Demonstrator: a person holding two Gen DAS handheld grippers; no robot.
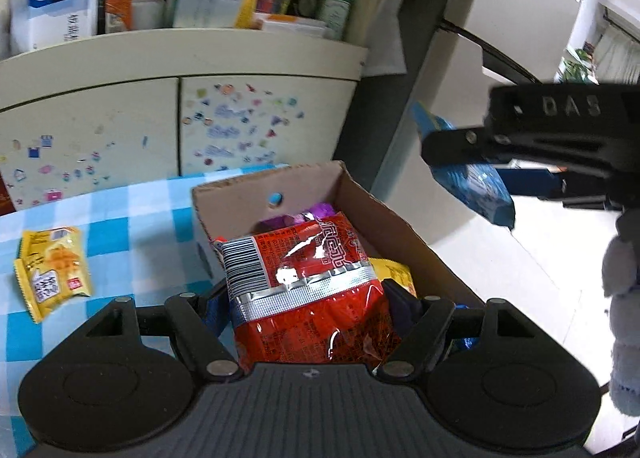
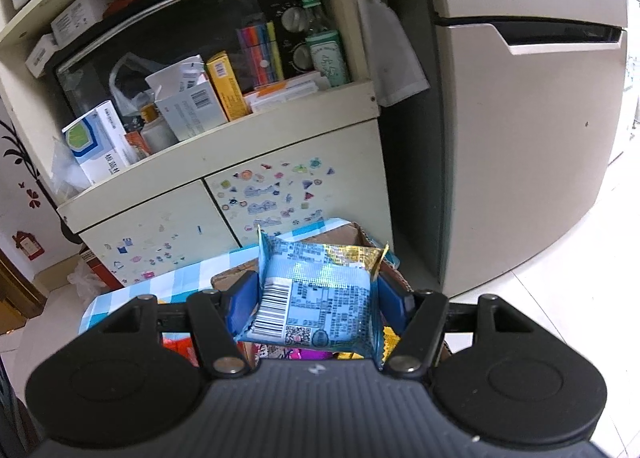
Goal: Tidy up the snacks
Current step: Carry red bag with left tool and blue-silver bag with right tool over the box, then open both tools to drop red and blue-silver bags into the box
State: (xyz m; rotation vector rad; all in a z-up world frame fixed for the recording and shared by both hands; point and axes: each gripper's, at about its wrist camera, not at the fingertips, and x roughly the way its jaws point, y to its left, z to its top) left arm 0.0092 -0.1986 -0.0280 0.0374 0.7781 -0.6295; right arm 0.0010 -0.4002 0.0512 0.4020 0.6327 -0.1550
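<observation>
I'm holding both packets over the box [image 1: 384,214] on the checked cloth [image 1: 132,218]. My left gripper [image 1: 308,298] is clamping the red packet [image 1: 308,298]; my right gripper [image 2: 318,294] is pinching the blue packet [image 2: 316,294]. A yellow packet [image 1: 52,270] is lying on the cloth beside the box.

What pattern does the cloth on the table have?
The tablecloth has blue and white checks, clearest in the left wrist view.
</observation>
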